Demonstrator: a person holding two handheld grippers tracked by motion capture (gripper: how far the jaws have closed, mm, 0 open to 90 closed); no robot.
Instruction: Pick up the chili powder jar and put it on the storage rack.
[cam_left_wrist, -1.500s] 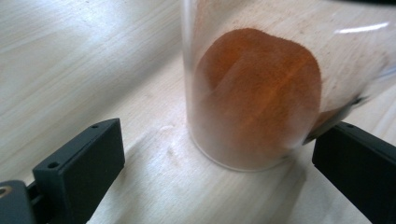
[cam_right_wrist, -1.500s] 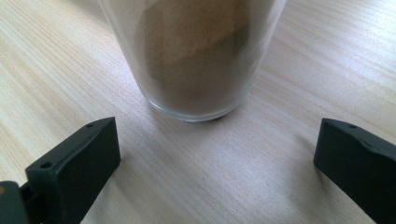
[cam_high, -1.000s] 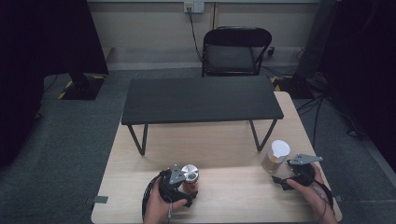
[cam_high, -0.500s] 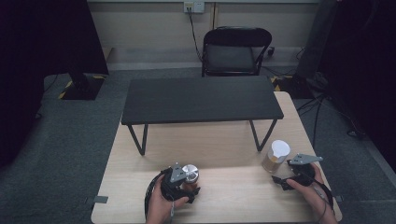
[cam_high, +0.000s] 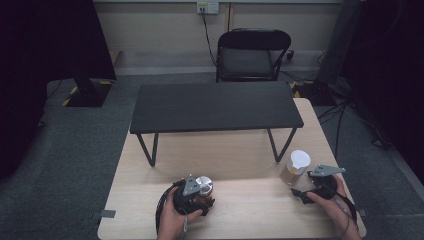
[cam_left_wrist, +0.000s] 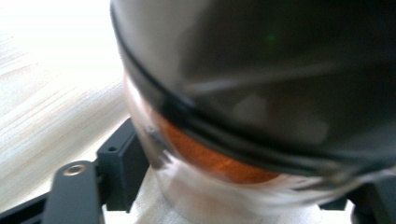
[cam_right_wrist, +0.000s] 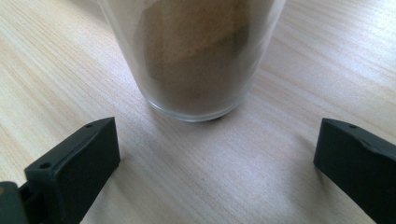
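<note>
A small jar with a silver lid (cam_high: 203, 185) sits in my left gripper (cam_high: 201, 196) near the table's front edge, left of centre. In the left gripper view the jar (cam_left_wrist: 261, 93) is tilted and blurred, with orange contents, and the jaws of the left gripper (cam_left_wrist: 243, 191) press on both its sides. A glass jar of brown powder with a white lid (cam_high: 296, 169) stands at the right. My right gripper (cam_high: 303, 185) is just in front of it, open. In the right gripper view the brown jar (cam_right_wrist: 191, 56) stands upright just beyond the right gripper (cam_right_wrist: 215, 144), untouched.
A low black bench (cam_high: 215, 107) on thin legs stands across the far half of the light wooden table (cam_high: 250, 210). A black chair (cam_high: 247, 57) is beyond the table. Bare wood lies between the two hands.
The left gripper and its jar have barely shifted. The right gripper has stayed in place in front of the brown jar.
</note>
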